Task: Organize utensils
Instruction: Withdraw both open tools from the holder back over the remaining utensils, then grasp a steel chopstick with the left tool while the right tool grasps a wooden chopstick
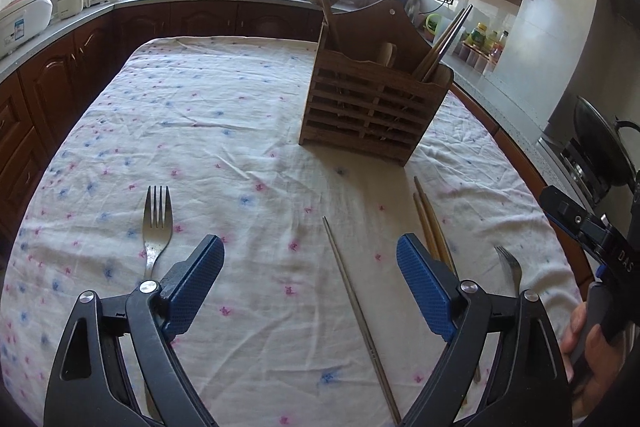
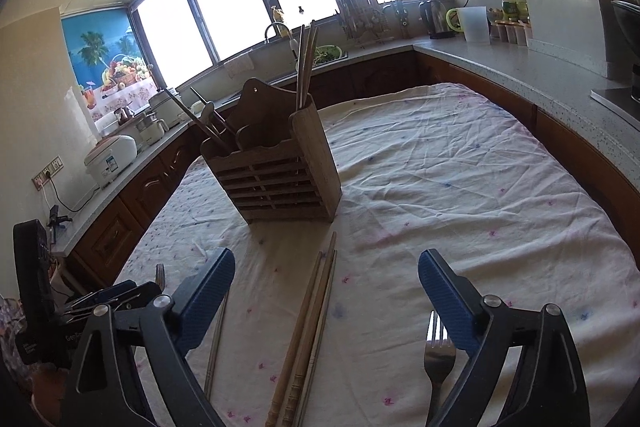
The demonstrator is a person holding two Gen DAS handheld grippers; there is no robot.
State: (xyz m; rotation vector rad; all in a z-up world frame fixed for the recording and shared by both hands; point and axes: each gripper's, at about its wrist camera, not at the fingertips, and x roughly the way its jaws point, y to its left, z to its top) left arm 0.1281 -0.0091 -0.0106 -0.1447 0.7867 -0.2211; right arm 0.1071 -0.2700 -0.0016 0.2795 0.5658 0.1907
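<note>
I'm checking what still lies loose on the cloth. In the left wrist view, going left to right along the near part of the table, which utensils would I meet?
Fork → single metal chopstick → wooden chopsticks → second fork, partly behind the tongs.

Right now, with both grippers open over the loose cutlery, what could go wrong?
The metal chopstick is thin and lies flat on the wrinkled tablecloth, so the left gripper may pinch fabric. The wooden chopsticks lie bunched under the right gripper; one could slip.
</note>
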